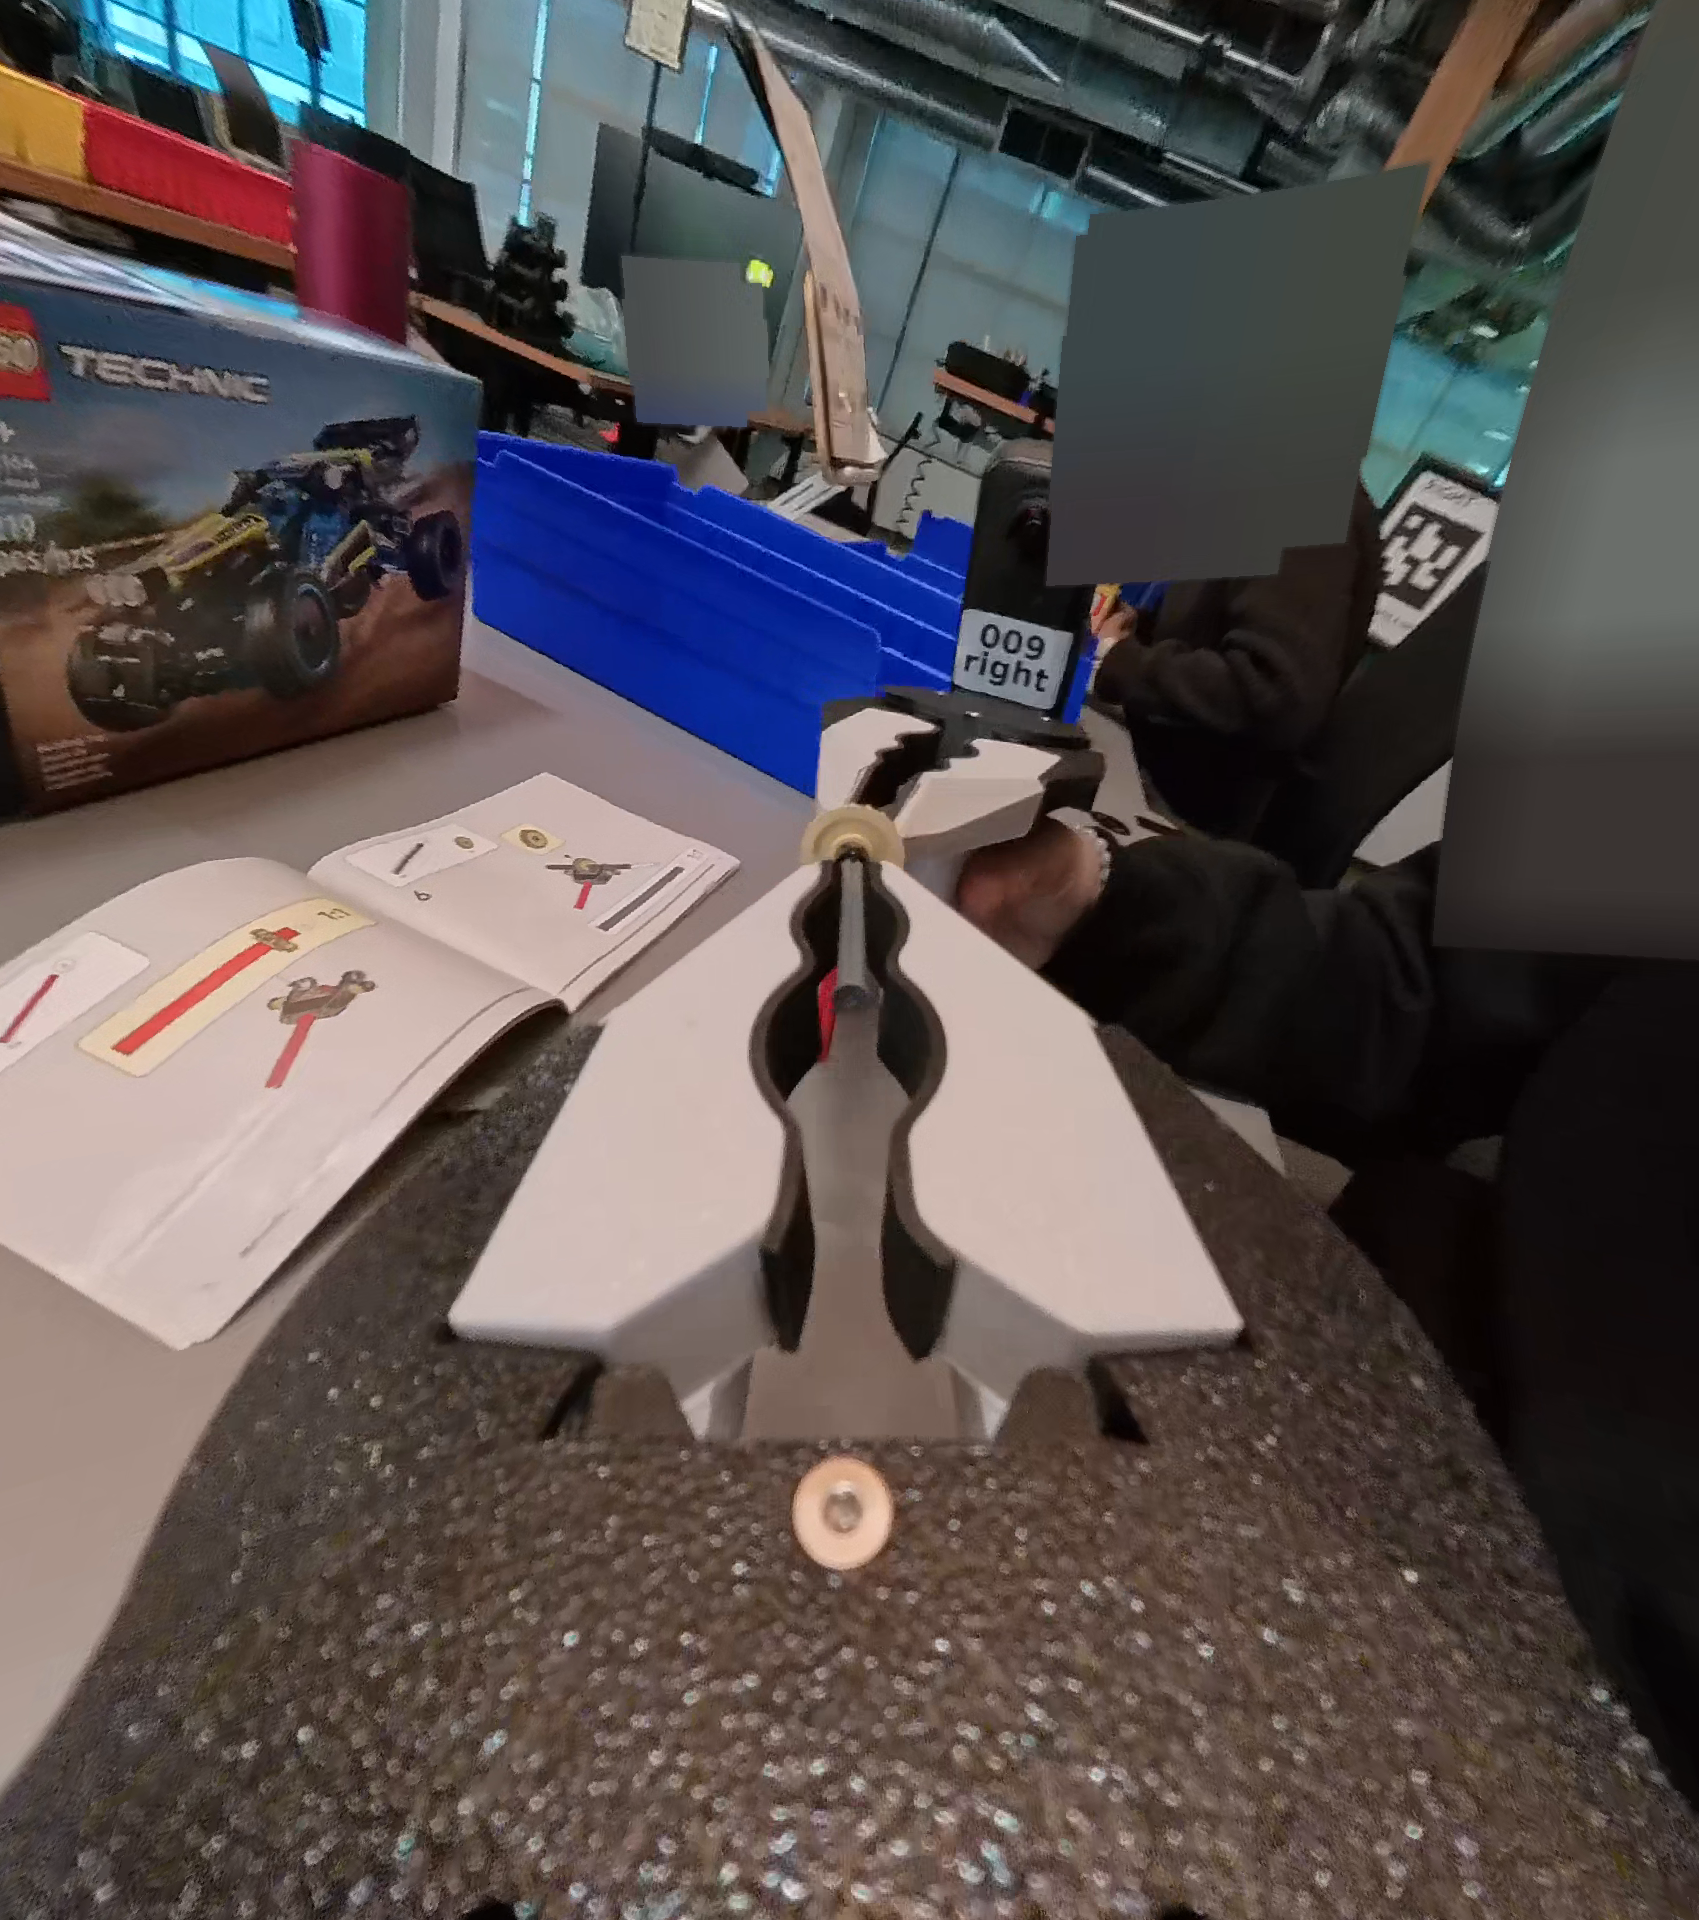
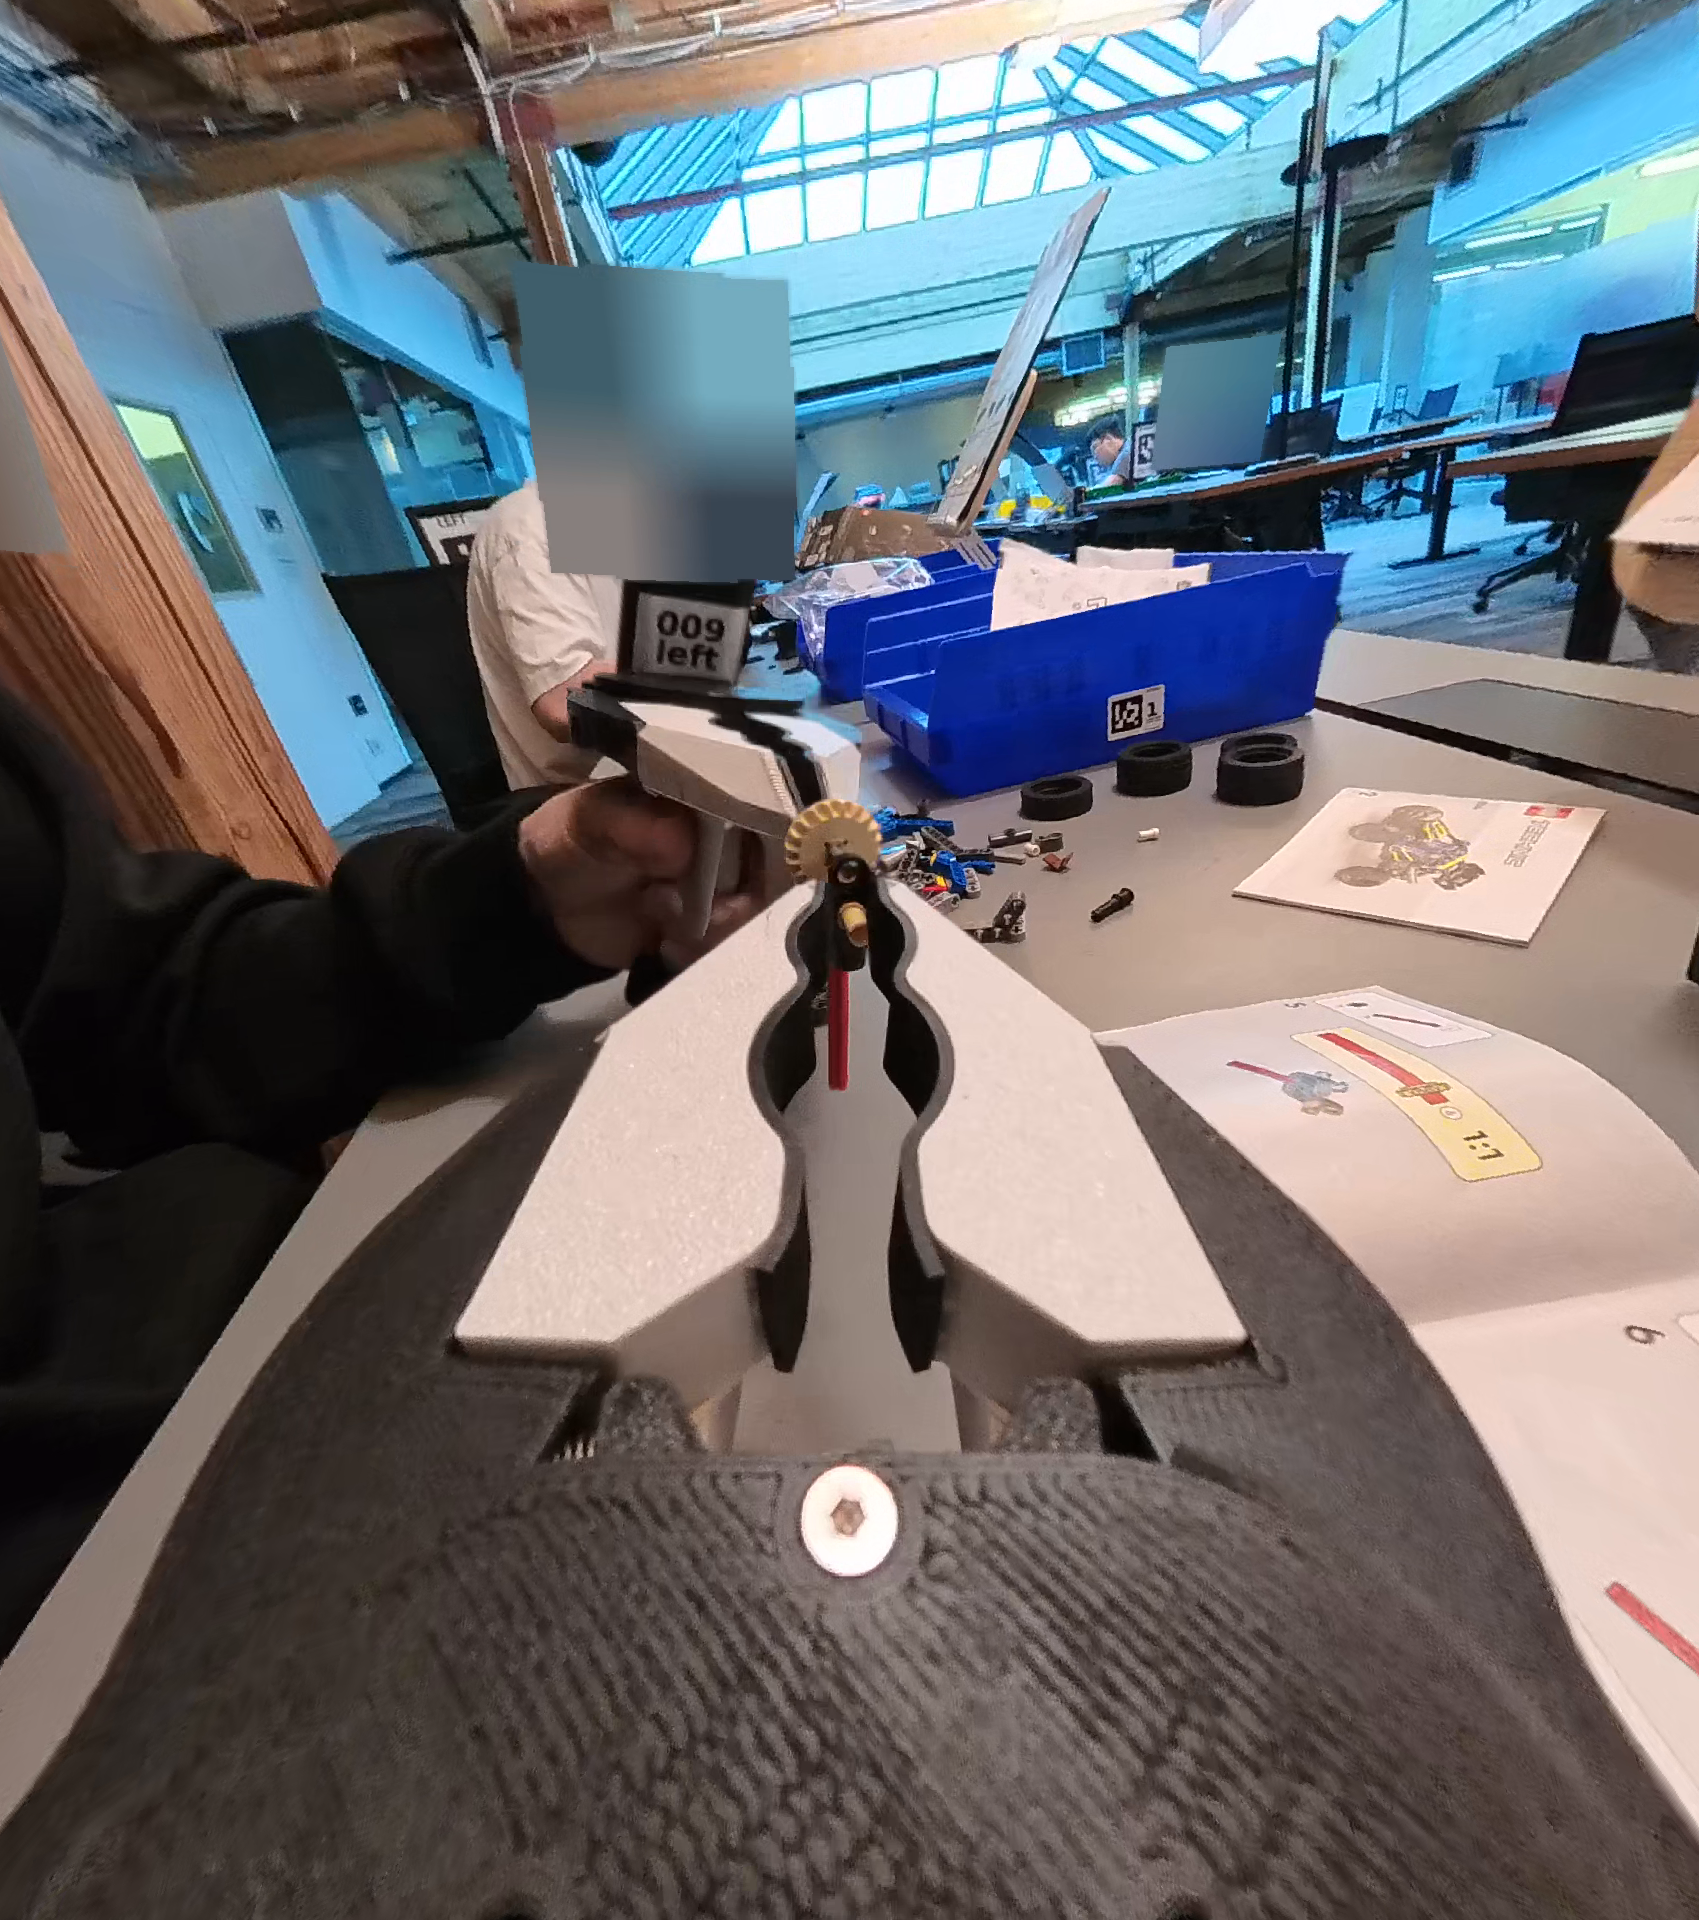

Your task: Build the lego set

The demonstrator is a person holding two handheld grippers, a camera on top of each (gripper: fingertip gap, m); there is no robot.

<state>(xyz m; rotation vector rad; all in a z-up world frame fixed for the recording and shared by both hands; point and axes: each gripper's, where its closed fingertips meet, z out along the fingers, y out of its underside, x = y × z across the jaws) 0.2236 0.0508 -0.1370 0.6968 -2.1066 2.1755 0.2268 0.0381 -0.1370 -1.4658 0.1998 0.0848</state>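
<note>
I am mid-way through an axle step: my left gripper (image 1: 850, 883) is clamped on a grey axle (image 1: 855, 935), its far end meeting a tan gear (image 1: 850, 836) just ahead of the tips. My right gripper (image 2: 845, 894) pinches a small assembly carrying one red axle (image 2: 837, 1029), the same gear (image 2: 821, 828) at its tips. Next I judge the gear must be pushed squarely along the axle. Beyond the right tips I count three tyres (image 2: 1154, 767), two blue bins (image 2: 1136, 665), one open manual (image 2: 1427, 1174).

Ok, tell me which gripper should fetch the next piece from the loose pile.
Right, probably: the pile lies just beyond the right gripper. The left gripper faces the booklet and box instead. Both grip parts now.
</note>
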